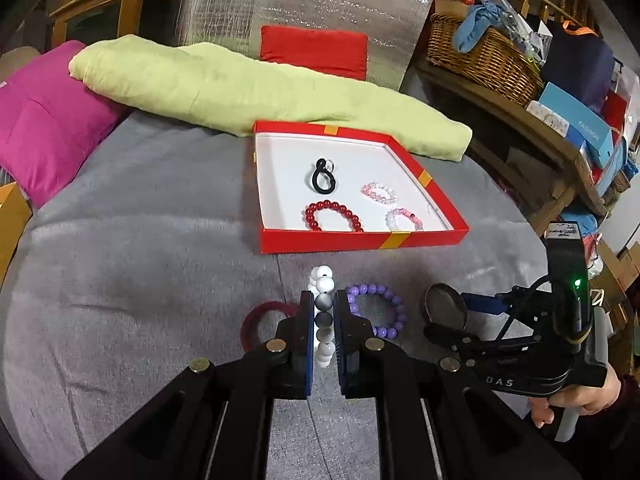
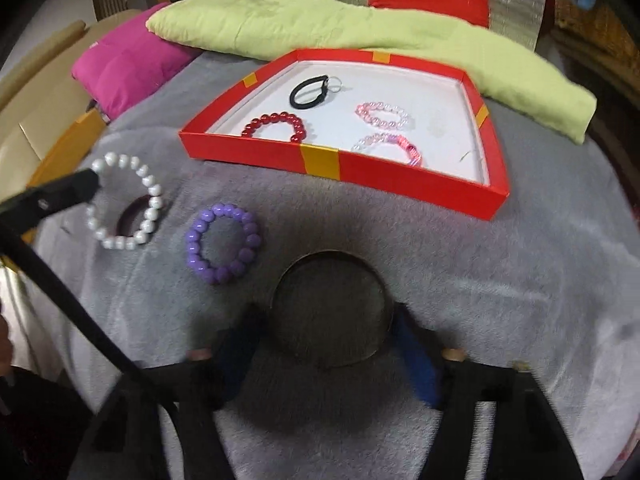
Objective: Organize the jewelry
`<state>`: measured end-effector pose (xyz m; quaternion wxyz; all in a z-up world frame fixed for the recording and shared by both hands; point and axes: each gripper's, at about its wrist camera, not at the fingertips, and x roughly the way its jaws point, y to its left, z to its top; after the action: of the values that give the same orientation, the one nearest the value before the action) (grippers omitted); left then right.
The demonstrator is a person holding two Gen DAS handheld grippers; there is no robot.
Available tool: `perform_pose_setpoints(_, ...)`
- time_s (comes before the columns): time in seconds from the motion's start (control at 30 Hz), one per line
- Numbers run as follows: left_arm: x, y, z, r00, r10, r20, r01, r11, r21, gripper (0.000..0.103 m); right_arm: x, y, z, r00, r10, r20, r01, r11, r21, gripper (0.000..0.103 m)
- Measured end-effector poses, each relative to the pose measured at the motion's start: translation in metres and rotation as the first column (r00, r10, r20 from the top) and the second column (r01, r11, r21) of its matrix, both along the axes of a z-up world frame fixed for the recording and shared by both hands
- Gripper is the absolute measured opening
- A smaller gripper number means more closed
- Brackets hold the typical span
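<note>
My left gripper is shut on a white pearl bracelet, held edge-on above the grey cloth; it also shows in the right wrist view. My right gripper is shut on a thin dark metal bangle, also seen in the left wrist view. A purple bead bracelet and a dark red ring lie on the cloth. The red box holds a red bead bracelet, a black hair tie and two pink bracelets.
A green folded blanket and a magenta cushion lie behind the box. A wicker basket and boxes stand on a wooden shelf at the right. A red cushion leans on a silver panel.
</note>
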<state>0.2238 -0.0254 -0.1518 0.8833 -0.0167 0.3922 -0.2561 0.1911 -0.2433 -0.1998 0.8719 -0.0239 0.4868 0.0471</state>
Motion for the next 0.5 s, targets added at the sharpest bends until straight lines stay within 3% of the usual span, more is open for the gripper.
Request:
perform_pose_setpoints(0.23, 0.0, 0.001, 0.007, 1.0, 0.002, 0.028, -0.001, 1.0, -0.023, 0.01, -0.003, -0.008, 0.011, 0.999, -0.012, 0.035, 0.011, 0.999, 0.038, 0.063)
perform_pose_setpoints(0.5, 0.0, -0.005, 0.015, 0.996, 0.028, 0.09, -0.027, 1.0, -0.012, 0.01, -0.009, -0.027, 0.04, 0.992, -0.056, 0.109, 0.031, 0.975, 0.218, 0.063)
